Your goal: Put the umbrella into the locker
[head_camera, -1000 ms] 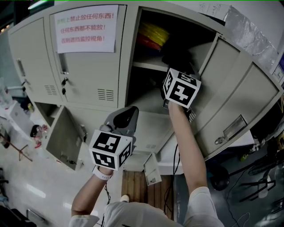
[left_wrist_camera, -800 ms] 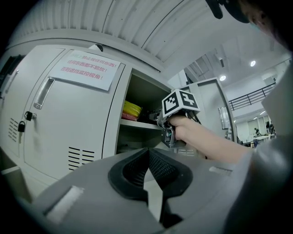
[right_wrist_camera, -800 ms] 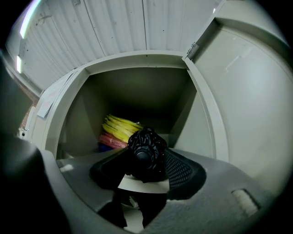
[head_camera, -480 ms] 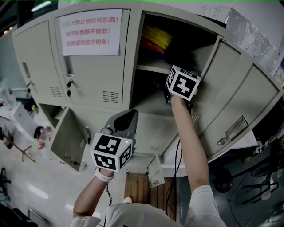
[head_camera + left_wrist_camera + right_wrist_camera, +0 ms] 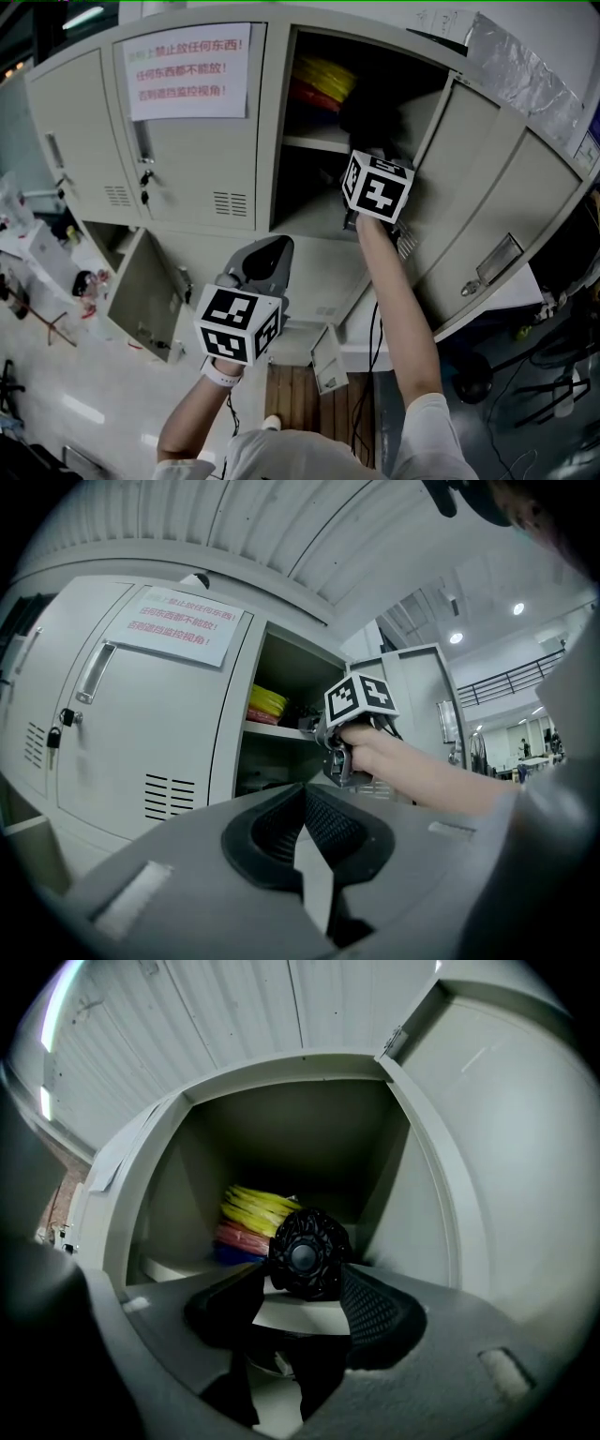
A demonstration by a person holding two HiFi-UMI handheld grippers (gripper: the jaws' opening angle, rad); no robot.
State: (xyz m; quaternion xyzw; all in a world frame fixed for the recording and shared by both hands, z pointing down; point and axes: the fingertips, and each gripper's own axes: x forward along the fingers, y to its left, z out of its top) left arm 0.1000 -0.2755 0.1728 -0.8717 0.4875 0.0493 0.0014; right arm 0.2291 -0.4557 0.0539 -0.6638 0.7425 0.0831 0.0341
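Observation:
A black folded umbrella [image 5: 305, 1262] sits end-on between the pads of my right gripper [image 5: 305, 1288], which is shut on it. The umbrella points into the open upper compartment of the grey locker [image 5: 281, 1138], just in front of its shelf [image 5: 300, 1312]. In the head view the umbrella [image 5: 367, 117] is a dark mass at the compartment mouth, beyond the right gripper's marker cube [image 5: 377, 186]. My left gripper [image 5: 267, 255] hangs lower, in front of the closed lower doors, shut with nothing in it [image 5: 306, 787].
A yellow and red stack [image 5: 326, 77] lies at the back left of the compartment. Its door [image 5: 450, 159] stands open to the right. The neighbouring door bears a paper notice [image 5: 186, 70]. Two lower doors [image 5: 141, 295] hang open. Cables and clutter cover the floor.

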